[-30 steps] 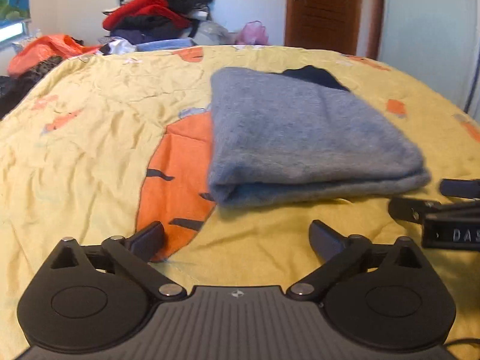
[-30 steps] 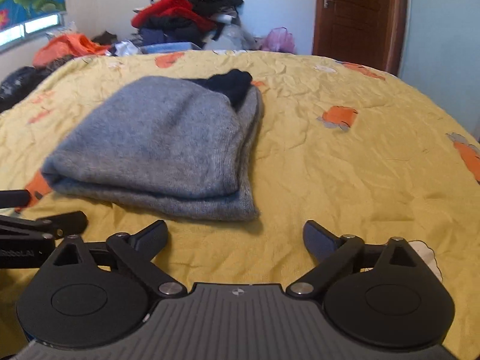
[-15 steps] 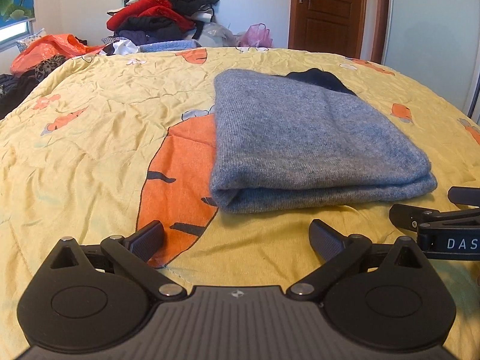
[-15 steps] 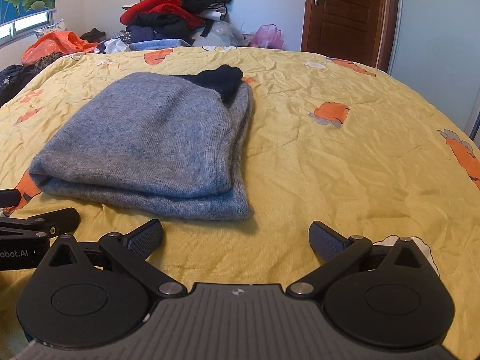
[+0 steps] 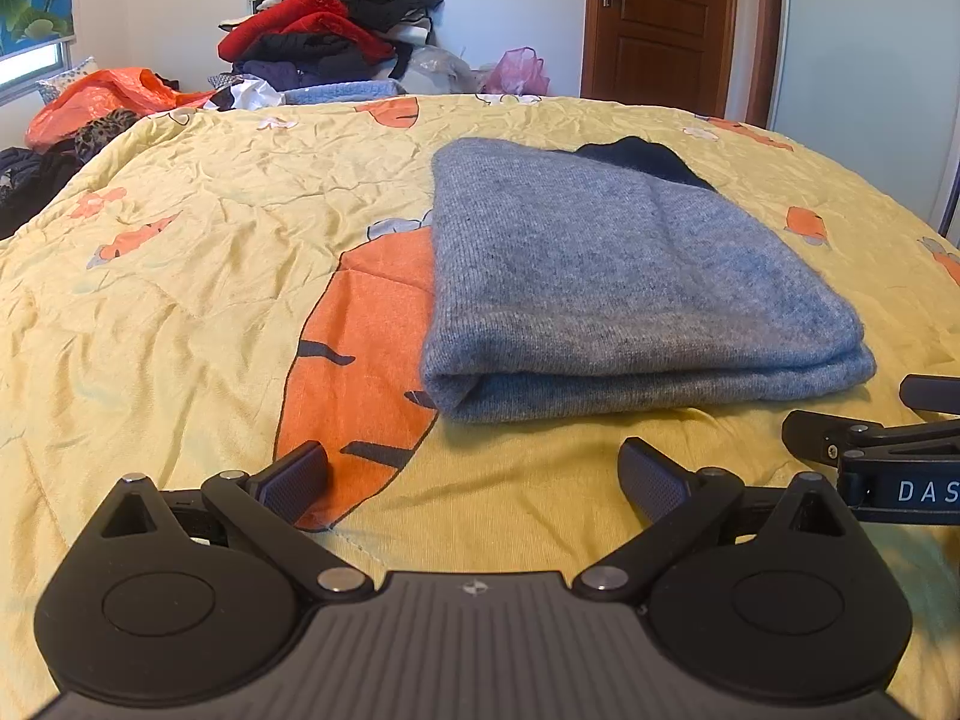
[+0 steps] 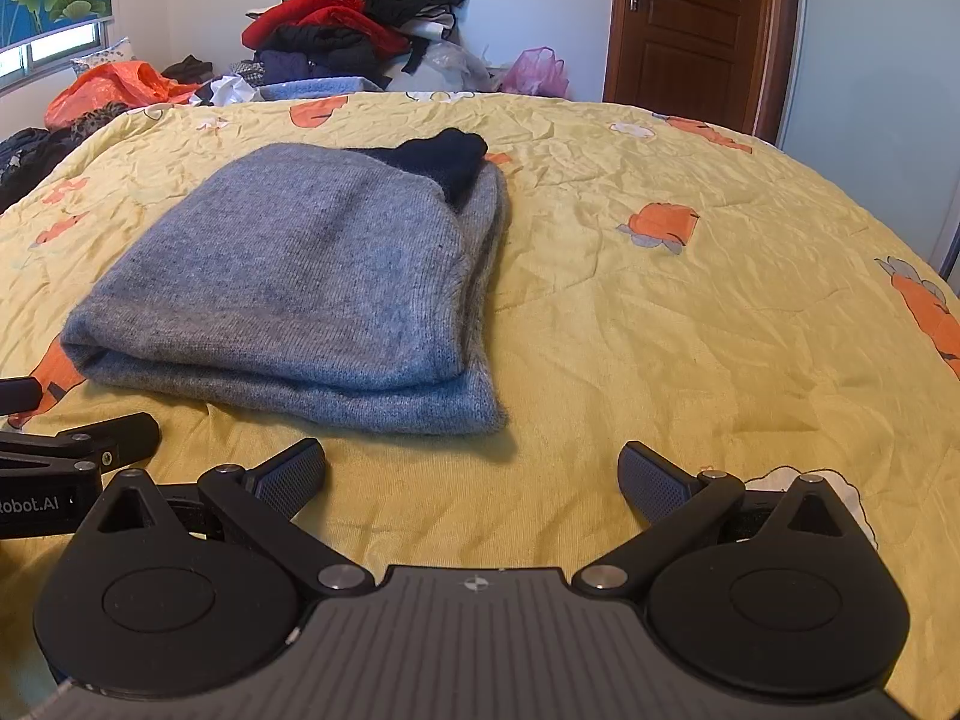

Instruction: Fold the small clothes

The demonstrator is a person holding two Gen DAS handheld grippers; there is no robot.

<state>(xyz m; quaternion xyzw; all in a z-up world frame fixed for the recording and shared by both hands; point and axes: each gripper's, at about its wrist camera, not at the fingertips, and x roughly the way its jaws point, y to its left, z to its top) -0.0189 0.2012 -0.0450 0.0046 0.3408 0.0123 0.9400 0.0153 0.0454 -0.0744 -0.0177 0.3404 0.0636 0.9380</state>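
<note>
A grey knitted garment (image 5: 624, 276) lies folded in a flat rectangle on the yellow bedspread (image 5: 180, 300), with a dark navy part (image 5: 636, 159) showing at its far end. My left gripper (image 5: 474, 480) is open just short of the fold's near edge, nothing between its fingers. In the right wrist view the same grey garment (image 6: 312, 282) lies ahead and to the left. My right gripper (image 6: 474, 477) is open over bare bedspread (image 6: 690, 330), near the garment's right corner. Each gripper's fingers show at the edge of the other's view.
A heap of red, black and dark clothes (image 5: 336, 42) is piled beyond the bed's far edge, with an orange bag (image 5: 102, 102) to the left and a pink bag (image 5: 516, 72). A brown wooden door (image 5: 660, 24) stands at the back right.
Both grippers have drawn back slightly and tilted up, so the folded garment sits lower and a little farther in each view. The garment itself has not moved.
</note>
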